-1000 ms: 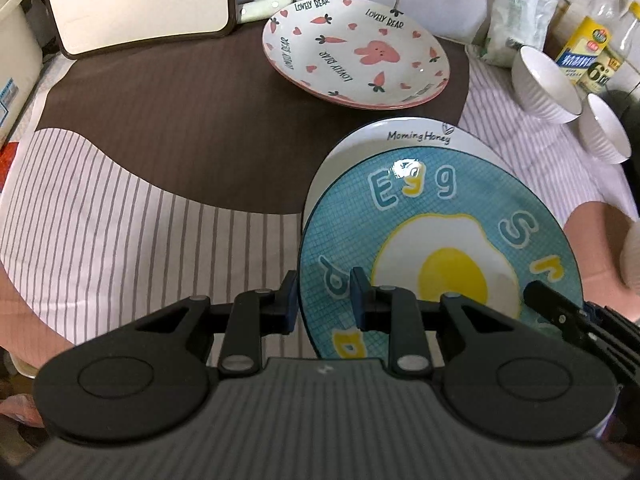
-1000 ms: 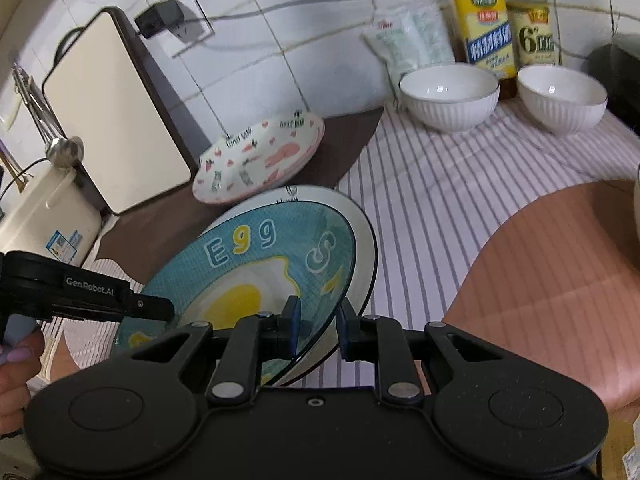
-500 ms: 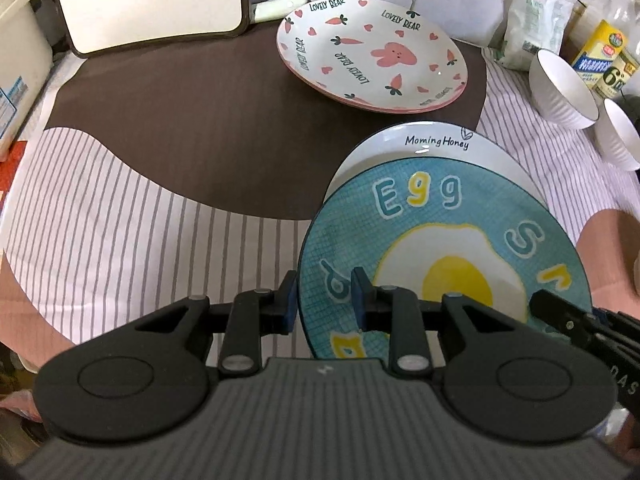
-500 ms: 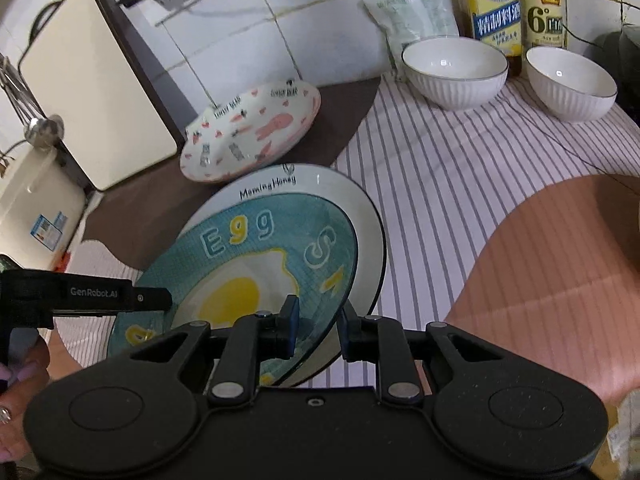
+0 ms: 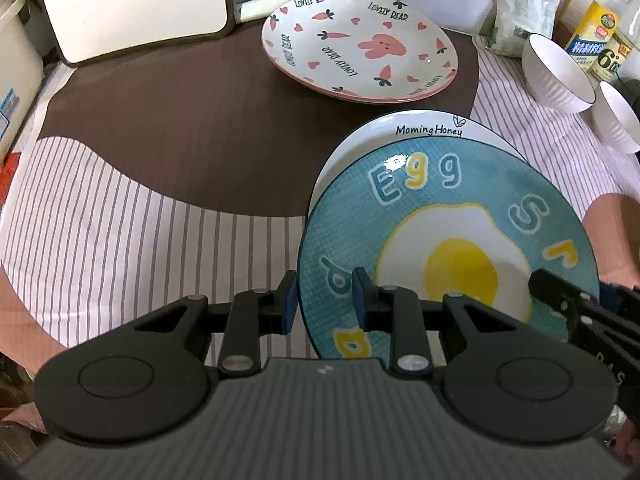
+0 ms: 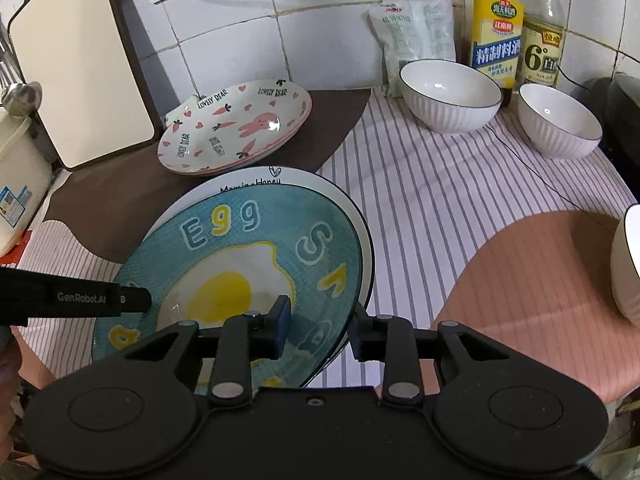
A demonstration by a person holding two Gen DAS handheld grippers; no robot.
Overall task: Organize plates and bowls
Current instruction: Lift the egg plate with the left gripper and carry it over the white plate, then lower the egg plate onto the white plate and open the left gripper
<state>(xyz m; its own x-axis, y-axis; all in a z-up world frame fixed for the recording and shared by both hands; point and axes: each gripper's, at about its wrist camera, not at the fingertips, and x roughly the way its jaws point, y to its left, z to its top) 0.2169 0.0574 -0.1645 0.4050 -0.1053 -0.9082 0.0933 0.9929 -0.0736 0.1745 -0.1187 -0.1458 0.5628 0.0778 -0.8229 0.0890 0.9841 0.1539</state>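
Note:
A blue plate (image 5: 460, 216) (image 6: 248, 248) with a fried-egg print lies on a white "Morning Honey" plate (image 5: 428, 130) (image 6: 344, 200), offset toward me. My left gripper (image 5: 325, 300) is shut on its near-left rim, one pad under the rim and one on the inside. My right gripper (image 6: 318, 324) straddles the near-right rim. Its jaws are opening, and the pads stand off the rim between them. A pink rabbit plate (image 5: 360, 48) (image 6: 236, 128) sits behind on the brown patch. Two white ribbed bowls (image 6: 450, 96) (image 6: 560, 120) stand at the back right.
A third white bowl (image 6: 628, 264) shows at the right edge. Sauce bottles (image 6: 496, 36) and a bag (image 6: 416, 32) line the tiled wall. A cutting board (image 5: 132, 4) leans at the back left beside a white appliance (image 6: 16, 184). A thin black cable crosses the striped cloth.
The right gripper's jaws have spread apart and come off the blue plate's rim, and that hand has rolled and drawn back a little. The left gripper keeps its hold.

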